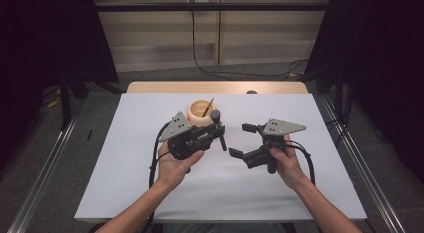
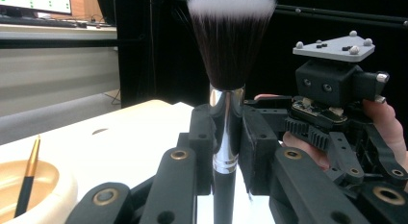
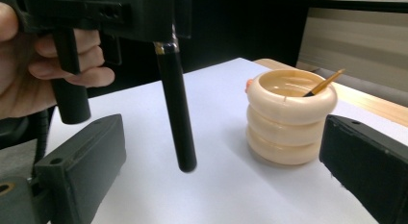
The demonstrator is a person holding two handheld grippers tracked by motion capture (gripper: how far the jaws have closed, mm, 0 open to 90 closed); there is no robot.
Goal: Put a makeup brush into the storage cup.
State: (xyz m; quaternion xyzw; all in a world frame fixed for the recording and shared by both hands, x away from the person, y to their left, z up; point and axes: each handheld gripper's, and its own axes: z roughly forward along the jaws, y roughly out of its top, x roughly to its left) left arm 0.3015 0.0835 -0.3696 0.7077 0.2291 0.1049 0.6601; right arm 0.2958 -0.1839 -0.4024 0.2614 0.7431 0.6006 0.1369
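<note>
Upright black makeup brush, chrome ferrule between left jaws

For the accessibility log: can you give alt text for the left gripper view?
The left gripper is shut on a makeup brush held upright, bristles up. Behind it at right, a hand holds the right gripper; at lower left, a cream holder contains a gold-tipped pencil.

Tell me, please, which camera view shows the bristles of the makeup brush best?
The left gripper view: the brush bristles fan out large above the silver ferrule, with the left tool shut on the brush. In the high view the brush head is a small grey blob. In the right gripper view you see the black handle, not the bristles.
</note>
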